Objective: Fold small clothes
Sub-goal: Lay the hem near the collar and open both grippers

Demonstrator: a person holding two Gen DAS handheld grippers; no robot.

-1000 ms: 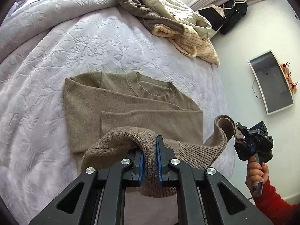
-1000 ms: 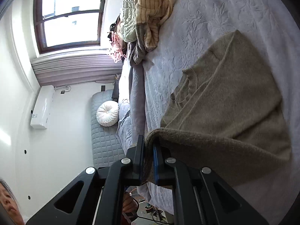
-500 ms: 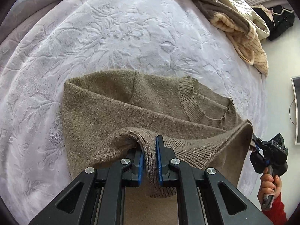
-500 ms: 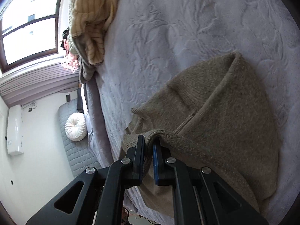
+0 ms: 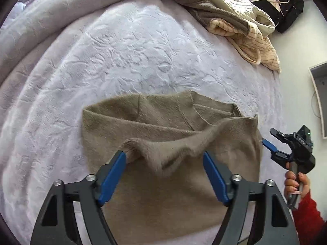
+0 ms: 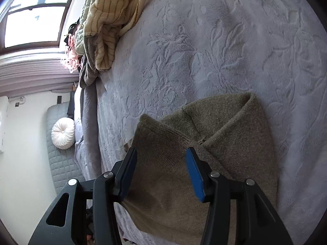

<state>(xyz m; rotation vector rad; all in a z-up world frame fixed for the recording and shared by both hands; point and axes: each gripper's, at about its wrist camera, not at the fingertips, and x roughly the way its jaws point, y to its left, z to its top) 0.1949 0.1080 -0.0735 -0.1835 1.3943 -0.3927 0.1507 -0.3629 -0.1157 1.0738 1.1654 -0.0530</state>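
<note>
Sweater (image 5: pixel 163 134) between spread left gripper (image 5: pixel 164 163)

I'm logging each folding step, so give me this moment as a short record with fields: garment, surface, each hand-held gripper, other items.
garment: brown sweater, folded over on itself, a raised ridge of cloth across the middle
surface: pale embossed bedspread
left hand-held gripper: open, fingers either side of the ridge
right hand-held gripper: open, over the sweater's edge at the bed side
other items: heap of clothes at the far corner of the bed; round white cushion beside the bed
</note>
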